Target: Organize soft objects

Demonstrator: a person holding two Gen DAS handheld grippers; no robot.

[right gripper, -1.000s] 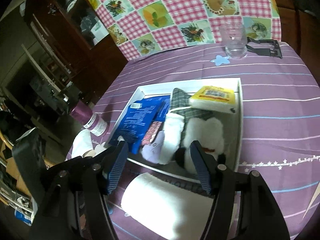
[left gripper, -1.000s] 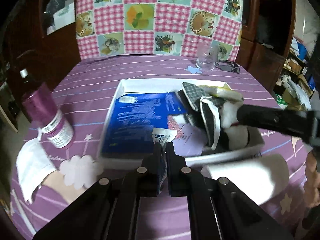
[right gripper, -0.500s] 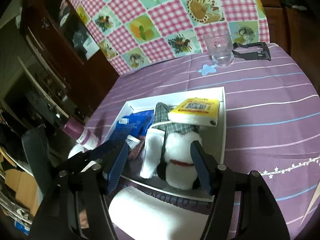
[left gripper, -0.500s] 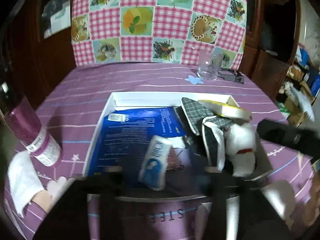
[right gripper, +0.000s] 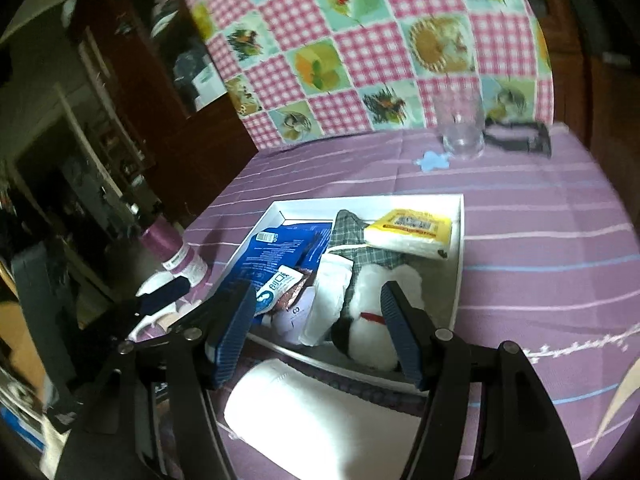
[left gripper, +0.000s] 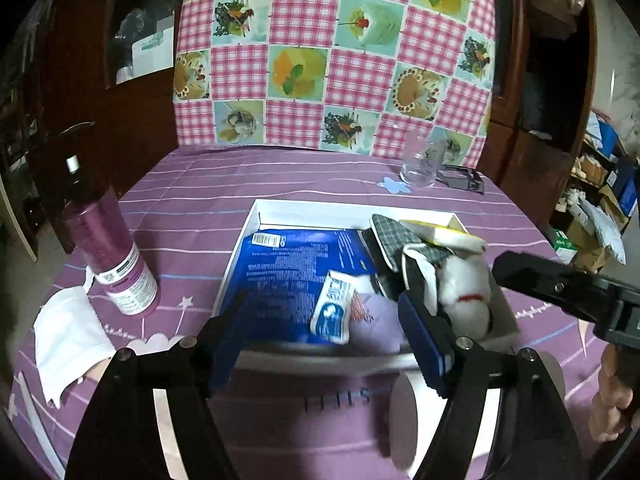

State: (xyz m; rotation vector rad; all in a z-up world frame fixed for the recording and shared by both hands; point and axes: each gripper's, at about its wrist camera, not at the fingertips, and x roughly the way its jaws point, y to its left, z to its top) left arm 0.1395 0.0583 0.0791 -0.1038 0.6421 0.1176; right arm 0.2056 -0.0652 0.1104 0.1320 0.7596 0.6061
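Tissue packet [left gripper: 334, 309] lies in your white box [left gripper: 304, 210], at twelve o'clock beyond your left gripper [left gripper: 326, 340], whose jaws have just been opening, empty.

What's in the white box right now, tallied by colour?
Blue: 2, the big blue pack and small blue-white sachet
Yellow: 1, yellow tissue pack
Grey plaid: 1, plaid cloth
White: 2, plush toy and folded white cloth
Total: 6
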